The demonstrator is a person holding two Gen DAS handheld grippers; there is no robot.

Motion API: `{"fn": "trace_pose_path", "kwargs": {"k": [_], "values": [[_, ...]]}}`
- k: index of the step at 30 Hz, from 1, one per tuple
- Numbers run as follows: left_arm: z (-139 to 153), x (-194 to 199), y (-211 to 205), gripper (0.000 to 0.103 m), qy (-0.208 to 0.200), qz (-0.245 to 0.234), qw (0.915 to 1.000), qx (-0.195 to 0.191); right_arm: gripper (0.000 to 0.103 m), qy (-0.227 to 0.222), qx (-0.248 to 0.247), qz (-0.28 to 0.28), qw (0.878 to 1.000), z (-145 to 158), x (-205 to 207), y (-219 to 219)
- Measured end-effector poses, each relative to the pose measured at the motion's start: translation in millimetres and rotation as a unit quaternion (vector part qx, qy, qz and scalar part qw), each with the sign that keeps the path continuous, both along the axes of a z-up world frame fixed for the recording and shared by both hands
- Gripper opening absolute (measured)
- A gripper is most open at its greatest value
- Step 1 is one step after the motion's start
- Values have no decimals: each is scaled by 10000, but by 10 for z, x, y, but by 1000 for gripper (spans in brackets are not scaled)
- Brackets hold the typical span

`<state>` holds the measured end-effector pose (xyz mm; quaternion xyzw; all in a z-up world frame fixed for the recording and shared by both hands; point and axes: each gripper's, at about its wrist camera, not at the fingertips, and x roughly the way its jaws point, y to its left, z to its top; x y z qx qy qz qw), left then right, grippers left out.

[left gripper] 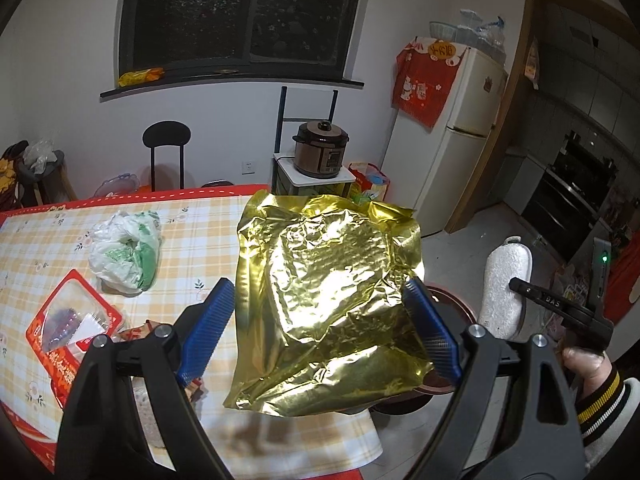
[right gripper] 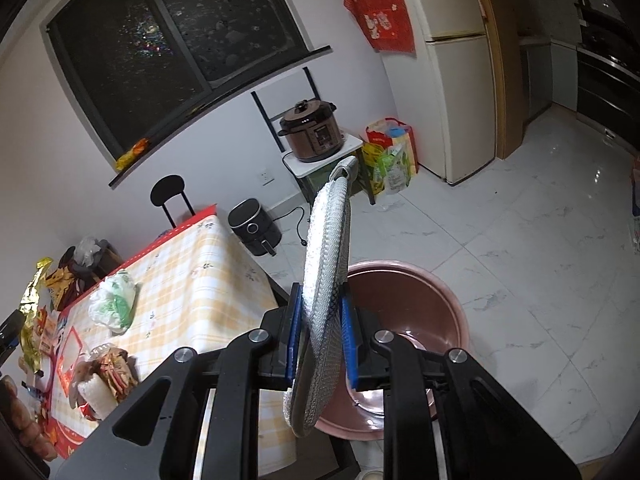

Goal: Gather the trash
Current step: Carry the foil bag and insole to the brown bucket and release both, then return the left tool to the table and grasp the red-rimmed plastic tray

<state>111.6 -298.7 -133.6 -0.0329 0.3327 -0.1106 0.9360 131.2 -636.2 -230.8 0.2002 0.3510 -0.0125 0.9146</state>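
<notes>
A: What is being carried right now?

B: A gold foil bag (left gripper: 324,296) is being held across its width by the left claw (left gripper: 318,328), jaws spread wide with the blue pads pressed on the bag's two edges. A white foam sleeve (right gripper: 326,272) is being pinched on edge by the right claw (right gripper: 322,344), jaws narrow around it.

A: Where are the two pieces being held?

B: The bag is being held at the edge of the surface (left gripper: 192,224), partly over the pink basin (right gripper: 416,292) on the floor (right gripper: 520,248). The sleeve is being held upright at the basin's near rim, just beside the surface's corner.

A: So which step is being done?

B: By the look of it, the carry to the basin is being finished; both pieces are being lined up over it, and nothing is being released yet.

A: What is being called for next?

B: Probably each claw is to be brought squarely over the basin's opening and then opened, so the piece drops inside rather than on the rim. The bag is light and crinkled, so some drift is to be expected.

A: Is anything being left behind?

B: Yes. A white-green plastic bag (left gripper: 124,256), a red carton (left gripper: 72,320) and wrappers (right gripper: 108,368) are still lying on the surface, so more trips are likely being required.
</notes>
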Motion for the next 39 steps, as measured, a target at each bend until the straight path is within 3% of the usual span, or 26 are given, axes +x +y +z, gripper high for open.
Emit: {"fn": "trace_pose_path", "kwargs": {"k": [6,9,18,23,31,34,39], "values": [[-2,65,-273,85,8,-161,9998,107,26,-36,-24,-89,10000,1,127,-181],[-27,95,-396,85,27,-278,9995,141,50,-272,-161,-139,9994,105,88,-213],[-94,201,-835,85,84,-828,9964,146,92,-636,-616,-544,9946,468,-305,-441],[-179,287,-1134,86,222,-1198,9923,200,96,-796,-630,-865,9911,614,-612,-659],[-423,532,-1874,87,541,-2039,9763,473,96,-814,-557,-1416,9850,617,-1063,-1009],[-447,605,-2093,96,424,-2283,9718,408,96,-830,-476,-1619,9822,590,-1184,-1106],[-446,676,-2375,96,320,-2452,9676,520,96,-776,-434,-1733,9808,543,-1295,-1155]]}}
